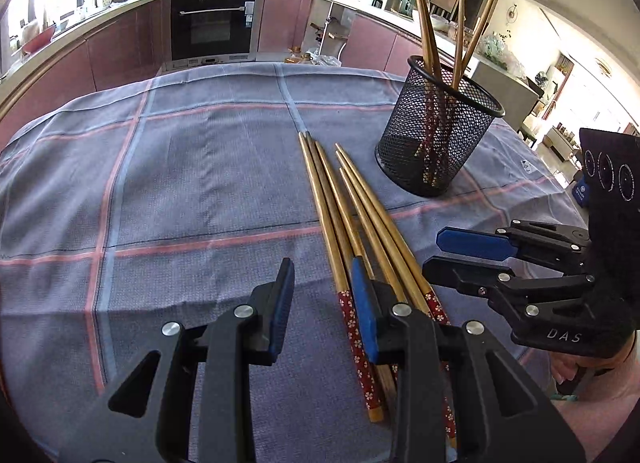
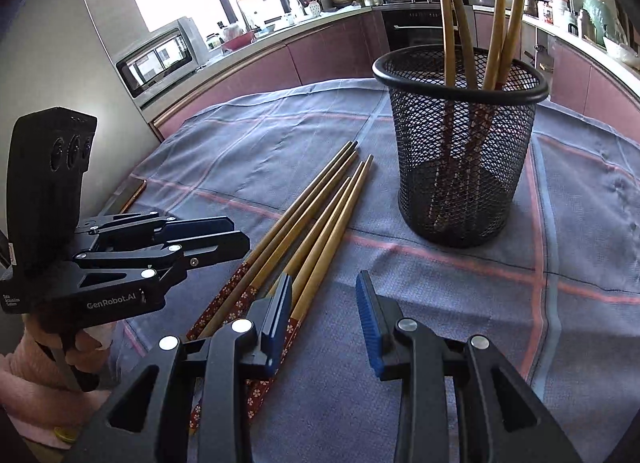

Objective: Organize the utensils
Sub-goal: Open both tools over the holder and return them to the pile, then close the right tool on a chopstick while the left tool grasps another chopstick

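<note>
Several wooden chopsticks (image 1: 352, 219) with red flowered handles lie side by side on the checked cloth; they also show in the right wrist view (image 2: 316, 223). A black mesh holder (image 1: 436, 131) stands upright behind them with several chopsticks in it, also in the right wrist view (image 2: 460, 143). My left gripper (image 1: 324, 303) is open and empty, low over the handle ends, its right finger over the chopsticks. My right gripper (image 2: 324, 311) is open and empty, its left finger over the chopsticks. Each gripper appears in the other's view: the right one (image 1: 448, 251), the left one (image 2: 236, 235).
The blue-grey cloth (image 1: 180, 183) with pink lines covers the table. Kitchen cabinets and an oven (image 1: 212, 23) stand beyond the far edge. A microwave (image 2: 160, 59) sits at the left in the right wrist view.
</note>
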Available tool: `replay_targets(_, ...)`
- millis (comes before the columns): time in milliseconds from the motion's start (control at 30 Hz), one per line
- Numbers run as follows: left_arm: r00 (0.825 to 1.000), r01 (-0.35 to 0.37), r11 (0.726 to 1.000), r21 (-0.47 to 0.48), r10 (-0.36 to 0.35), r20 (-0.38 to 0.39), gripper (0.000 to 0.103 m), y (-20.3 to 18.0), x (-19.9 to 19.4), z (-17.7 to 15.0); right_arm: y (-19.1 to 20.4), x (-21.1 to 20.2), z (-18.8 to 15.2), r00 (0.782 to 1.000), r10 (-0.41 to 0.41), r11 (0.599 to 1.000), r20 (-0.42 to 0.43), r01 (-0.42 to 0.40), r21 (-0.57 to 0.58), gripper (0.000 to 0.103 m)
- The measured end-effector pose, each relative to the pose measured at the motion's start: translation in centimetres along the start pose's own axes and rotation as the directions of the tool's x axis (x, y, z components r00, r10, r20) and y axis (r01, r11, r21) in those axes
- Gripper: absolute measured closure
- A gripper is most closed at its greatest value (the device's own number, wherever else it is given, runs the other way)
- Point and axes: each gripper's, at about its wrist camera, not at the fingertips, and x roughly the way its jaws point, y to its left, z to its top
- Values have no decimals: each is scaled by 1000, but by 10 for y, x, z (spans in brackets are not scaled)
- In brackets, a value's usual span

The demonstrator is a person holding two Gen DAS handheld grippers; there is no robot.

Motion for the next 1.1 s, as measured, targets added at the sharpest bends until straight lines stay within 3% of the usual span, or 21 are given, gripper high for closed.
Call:
replay_targets(800, 998, -66, 997, 40, 67, -14, 69, -6, 9, -2, 12, 14, 1, 995, -95, 993, -36, 93, -69, 73)
replay_targets(1100, 996, -85, 994, 64, 86, -21, 72, -9, 22, 8, 14, 24, 8, 992, -126, 989, -27, 124, -80, 77)
